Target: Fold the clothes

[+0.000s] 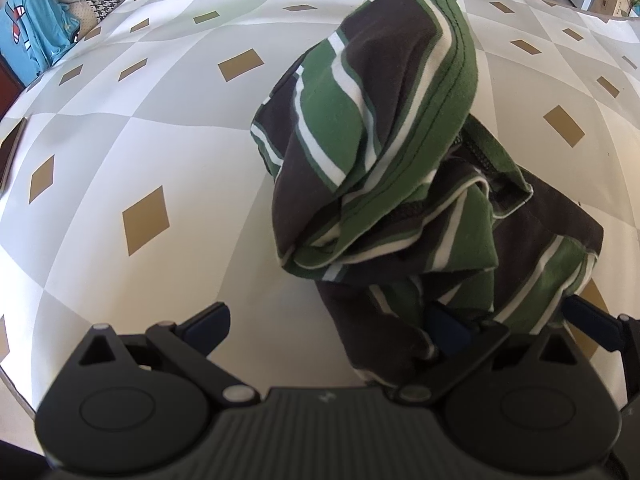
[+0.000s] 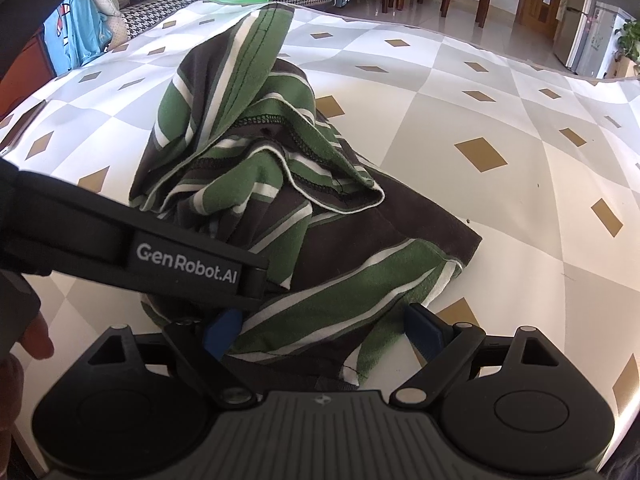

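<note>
A crumpled striped garment [image 1: 384, 152], in green, dark brown and white, lies heaped on a bench [image 1: 160, 128] covered by a cloth of grey and white diamonds with tan lozenges. The left hand-held gripper [image 1: 328, 328] stands wide open at the garment's near edge: its left finger [image 1: 208, 320] rests over bare cloth, while its right finger is partly buried in the fabric. The right hand-held gripper [image 2: 320, 330] is likewise spread wide, its blue-padded fingers [image 2: 424, 328] straddling a striped fold without pressing on it. The left tool's arm crosses the right wrist view. A blue garment [image 1: 32, 32] hangs beyond the bench.
</note>
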`<state>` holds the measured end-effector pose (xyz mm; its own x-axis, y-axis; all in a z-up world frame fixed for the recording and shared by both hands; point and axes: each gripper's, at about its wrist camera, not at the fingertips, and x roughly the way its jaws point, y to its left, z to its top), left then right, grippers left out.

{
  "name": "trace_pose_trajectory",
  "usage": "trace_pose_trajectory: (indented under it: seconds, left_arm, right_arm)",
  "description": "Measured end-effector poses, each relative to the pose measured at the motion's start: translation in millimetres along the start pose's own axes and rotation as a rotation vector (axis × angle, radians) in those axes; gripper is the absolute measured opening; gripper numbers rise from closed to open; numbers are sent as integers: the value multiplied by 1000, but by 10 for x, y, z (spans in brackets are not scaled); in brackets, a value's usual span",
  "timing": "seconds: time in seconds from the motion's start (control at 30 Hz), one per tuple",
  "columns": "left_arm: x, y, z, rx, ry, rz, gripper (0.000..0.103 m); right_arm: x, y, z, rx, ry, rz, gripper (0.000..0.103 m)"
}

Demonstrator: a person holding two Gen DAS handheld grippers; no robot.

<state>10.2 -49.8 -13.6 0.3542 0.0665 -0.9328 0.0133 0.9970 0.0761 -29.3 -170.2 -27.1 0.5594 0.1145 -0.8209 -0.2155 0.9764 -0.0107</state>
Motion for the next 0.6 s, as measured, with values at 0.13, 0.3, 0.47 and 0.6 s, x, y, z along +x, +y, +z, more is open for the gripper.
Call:
trace_pose_trajectory:
  seconds: [0.13, 0.3, 0.47, 0.6]
  left_arm:
    - [-12, -6, -20, 14, -7, 2, 103]
    - [-15, -3, -61, 27, -3, -6, 103]
    - [-8, 43, -105, 16, 13, -24, 103]
    - [-1, 112, -140, -6, 30, -49, 103]
  right_arm:
    - [-13, -24, -21, 1, 3, 6, 90]
    - [-37, -34, -64, -20, 1, 17, 91]
    - [-69, -51, -109, -40, 8, 34, 92]
    - [-107, -66, -153, -58, 17, 53, 92]
